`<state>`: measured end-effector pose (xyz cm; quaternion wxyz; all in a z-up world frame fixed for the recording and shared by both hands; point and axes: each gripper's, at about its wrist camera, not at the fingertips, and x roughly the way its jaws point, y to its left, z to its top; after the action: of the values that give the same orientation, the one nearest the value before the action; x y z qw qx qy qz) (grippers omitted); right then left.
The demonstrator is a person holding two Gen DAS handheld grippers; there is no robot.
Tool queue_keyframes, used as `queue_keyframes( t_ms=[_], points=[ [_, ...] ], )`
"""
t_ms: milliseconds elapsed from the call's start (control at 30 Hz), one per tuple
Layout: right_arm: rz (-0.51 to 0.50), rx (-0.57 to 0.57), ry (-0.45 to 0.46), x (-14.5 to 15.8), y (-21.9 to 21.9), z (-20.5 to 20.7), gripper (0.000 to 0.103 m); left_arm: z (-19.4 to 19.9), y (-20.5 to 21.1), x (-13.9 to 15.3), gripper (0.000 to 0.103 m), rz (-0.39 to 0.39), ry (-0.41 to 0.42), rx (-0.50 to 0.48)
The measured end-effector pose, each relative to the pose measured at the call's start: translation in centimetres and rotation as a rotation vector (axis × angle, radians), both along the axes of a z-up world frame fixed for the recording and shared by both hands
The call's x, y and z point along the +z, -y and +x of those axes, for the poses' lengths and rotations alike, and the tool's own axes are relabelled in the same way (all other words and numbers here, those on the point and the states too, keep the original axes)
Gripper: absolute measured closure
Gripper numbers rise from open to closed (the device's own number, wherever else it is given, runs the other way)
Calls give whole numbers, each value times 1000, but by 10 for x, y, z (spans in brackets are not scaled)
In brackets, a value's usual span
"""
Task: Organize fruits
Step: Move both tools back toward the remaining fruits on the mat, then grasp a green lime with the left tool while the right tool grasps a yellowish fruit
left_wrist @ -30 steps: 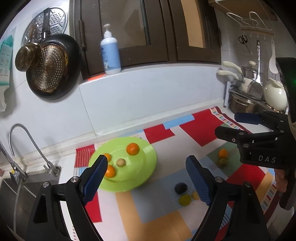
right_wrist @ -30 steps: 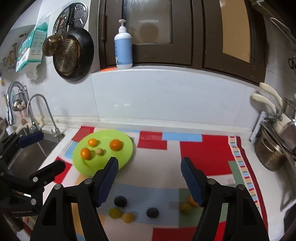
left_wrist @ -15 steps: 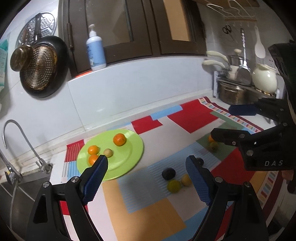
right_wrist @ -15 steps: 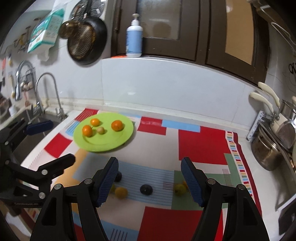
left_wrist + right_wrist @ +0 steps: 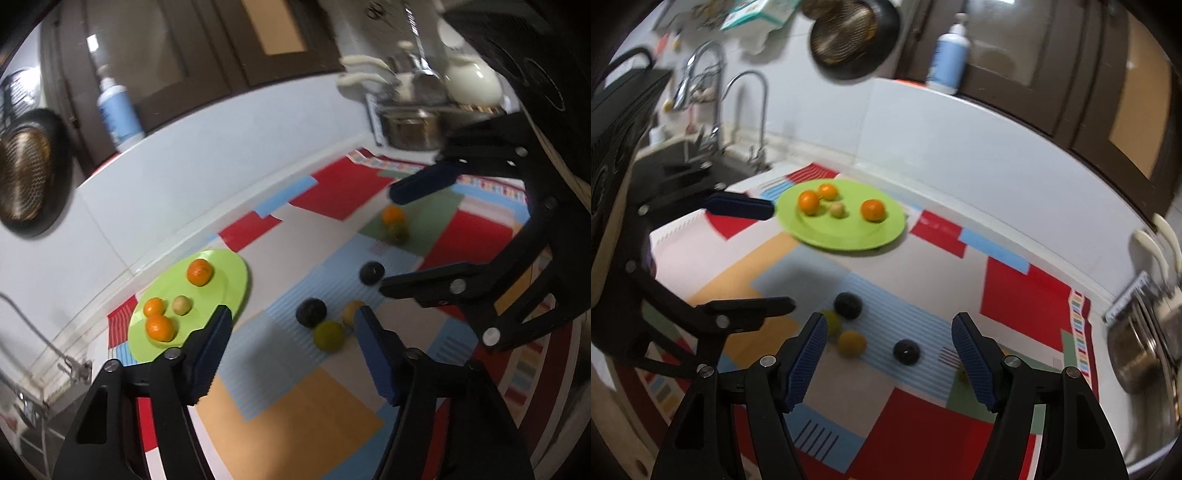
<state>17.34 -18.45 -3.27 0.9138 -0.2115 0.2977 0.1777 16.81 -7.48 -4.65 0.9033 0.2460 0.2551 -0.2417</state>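
Both grippers — left gripper [image 5: 293,334] and right gripper [image 5: 889,338] — hover spread and empty. Loose fruits [image 5: 851,342] lie mid-frame on the mat [image 5: 1015,291], below the green plate [image 5: 849,240]; next, descend and grasp one.

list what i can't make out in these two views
- Right wrist view: the pair of fruits on the green patch sits mostly behind the right tongs.
- Right wrist view: green fruit partly behind a pad.
- Left wrist view: yellow fruit partly behind the left tongs.
- Both views: motion blur hides fruit types.
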Motion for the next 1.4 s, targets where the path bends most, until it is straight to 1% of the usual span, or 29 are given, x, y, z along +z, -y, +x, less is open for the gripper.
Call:
queue_keyframes(
  t_ms=[33,100,167,233,333,467,567,600,700,900,933,1000,1067,1133,1200,1233,1400],
  points=[
    [-10,16,-11,-4,-2,2,37,1,2,-4,44,16,-4,-13],
    [-19,46,-39,-11,-5,6,40,5,4,-11,46,31,-20,-30],
    [-28,66,-66,-20,-8,12,42,9,5,-18,50,37,-47,-41],
    [-32,84,-91,-28,-10,17,47,15,5,-27,55,40,-80,-50],
    [-25,93,-122,-38,-10,25,52,24,6,-37,59,33,-130,-55],
    [0,89,-176,-47,-8,36,58,32,8,-46,61,11,-177,-59],
    [29,93,-216,-53,-5,42,58,37,11,-50,61,6,-195,-72],
    [36,96,-223,-55,-5,43,60,38,12,-51,62,7,-199,-77],
    [42,103,-231,-59,-5,47,61,43,14,-56,63,10,-214,-78],
    [67,107,-261,-65,-5,55,62,52,13,-59,67,-20,-269,-74],
    [74,111,-272,-67,-5,56,65,53,13,-60,68,-24,-273,-72],
    [85,110,-289,-69,-4,59,67,55,13,-61,71,-39,-294,-66],
    [108,100,-309,-71,-1,61,67,58,14,-63,73,-50,-319,-56],
    [127,90,-319,-72,1,63,68,59,14,-64,74,-64,-325,-42],
    [143,84,-323,-72,3,62,72,60,13,-63,74,-79,-335,-26],
    [150,78,-323,-72,4,62,73,59,12,-63,74,-86,-339,-18],
    [183,56,-325,-73,7,61,73,53,5,-56,74,-103,-324,32]
  ],
)
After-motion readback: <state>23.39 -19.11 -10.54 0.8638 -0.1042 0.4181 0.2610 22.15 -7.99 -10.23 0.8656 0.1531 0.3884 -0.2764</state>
